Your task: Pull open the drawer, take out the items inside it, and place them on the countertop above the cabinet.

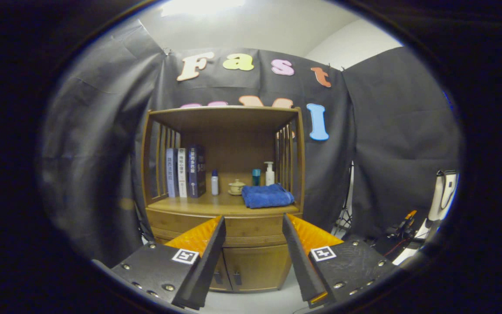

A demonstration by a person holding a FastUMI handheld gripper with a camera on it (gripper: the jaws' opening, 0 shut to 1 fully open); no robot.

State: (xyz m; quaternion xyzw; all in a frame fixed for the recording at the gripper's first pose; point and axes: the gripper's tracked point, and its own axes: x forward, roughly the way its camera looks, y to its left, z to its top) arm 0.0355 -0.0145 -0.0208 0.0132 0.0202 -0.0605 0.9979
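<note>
You have one wooden cabinet [229, 205] at the frame's centre with one shut drawer [251, 229], two lower doors [251, 270], three upright books [185, 172], three bottles [269, 173], one small cup [236, 187], one folded blue towel [267, 196], and one gripper [253, 226] whose two fingers [209, 257] stand apart at the bottom.

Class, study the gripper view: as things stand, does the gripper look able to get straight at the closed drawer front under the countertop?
Probably yes. The gripper is open and empty, its fingers framing the closed drawer beyond them. Nothing lies between. The blue towel sits higher, on the countertop.
</note>
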